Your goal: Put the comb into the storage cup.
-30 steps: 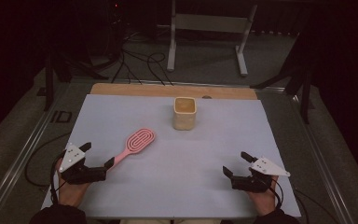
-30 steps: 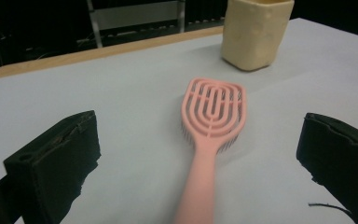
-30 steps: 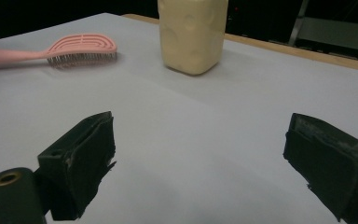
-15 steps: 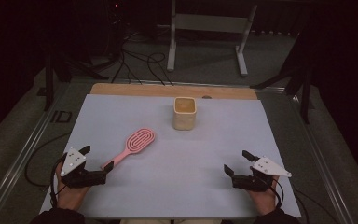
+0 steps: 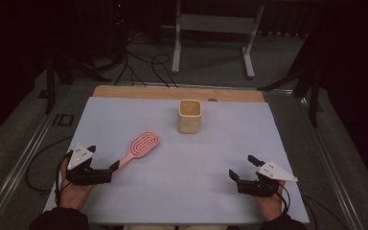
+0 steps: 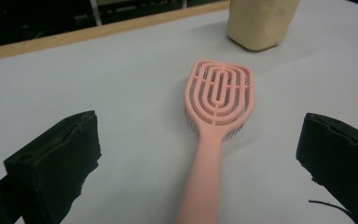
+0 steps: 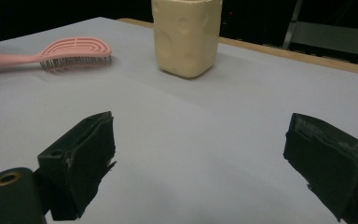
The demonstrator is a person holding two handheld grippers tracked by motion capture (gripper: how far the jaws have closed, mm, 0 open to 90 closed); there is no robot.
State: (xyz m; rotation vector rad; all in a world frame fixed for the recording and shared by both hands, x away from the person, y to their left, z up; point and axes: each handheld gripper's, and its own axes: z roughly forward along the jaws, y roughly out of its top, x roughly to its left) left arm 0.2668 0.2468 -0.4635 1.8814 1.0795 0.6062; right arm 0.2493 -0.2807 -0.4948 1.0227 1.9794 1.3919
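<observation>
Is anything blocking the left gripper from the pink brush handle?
Nothing visible. The left gripper is open, and the brush handle runs straight between its jaws over bare table. The cup stands beyond the brush head, out of the way.

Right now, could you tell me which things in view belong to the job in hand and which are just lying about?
In the job:
- pink hairbrush, bristles down, its handle between the open jaws of the left gripper

Lying about:
- cream cup, upright beyond the brush
- right gripper, open, over bare table
</observation>
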